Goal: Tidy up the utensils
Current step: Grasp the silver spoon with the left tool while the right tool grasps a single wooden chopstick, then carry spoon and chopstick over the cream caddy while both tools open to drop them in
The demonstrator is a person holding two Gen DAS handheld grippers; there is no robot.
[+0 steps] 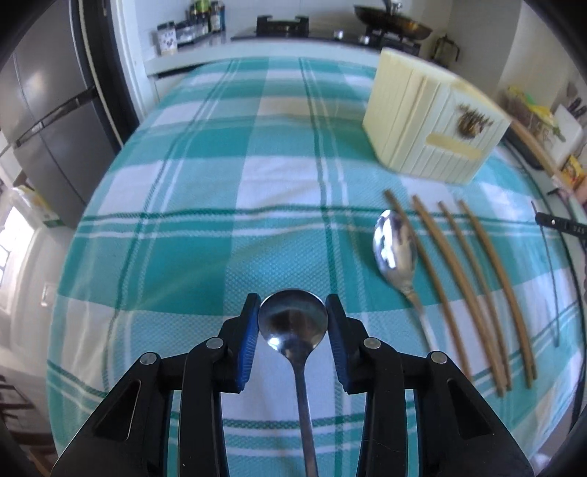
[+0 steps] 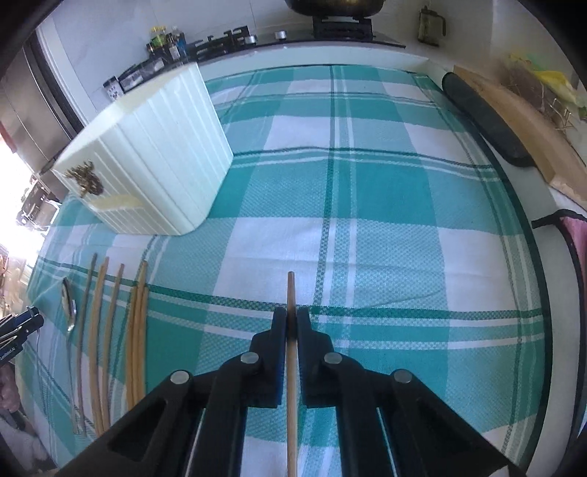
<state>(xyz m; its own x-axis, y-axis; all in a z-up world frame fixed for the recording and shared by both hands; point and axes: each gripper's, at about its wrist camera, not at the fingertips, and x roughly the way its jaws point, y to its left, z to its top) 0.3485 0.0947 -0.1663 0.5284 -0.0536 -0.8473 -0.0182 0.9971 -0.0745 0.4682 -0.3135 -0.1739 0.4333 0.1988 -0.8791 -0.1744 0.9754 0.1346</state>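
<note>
My left gripper has its blue pads against both sides of the bowl of a steel spoon, whose handle runs back toward me. A second steel spoon lies on the checked cloth to the right, beside several wooden chopsticks. A cream utensil holder box stands behind them. My right gripper is shut on a single wooden chopstick, its tip sticking forward. In the right wrist view the holder box is at the left, with chopsticks and the spoon in front of it.
A teal and white checked cloth covers the table. A fridge stands at the left. A counter with jars and a stove with a pan runs along the back. A dark roll and a wooden board lie along the right edge.
</note>
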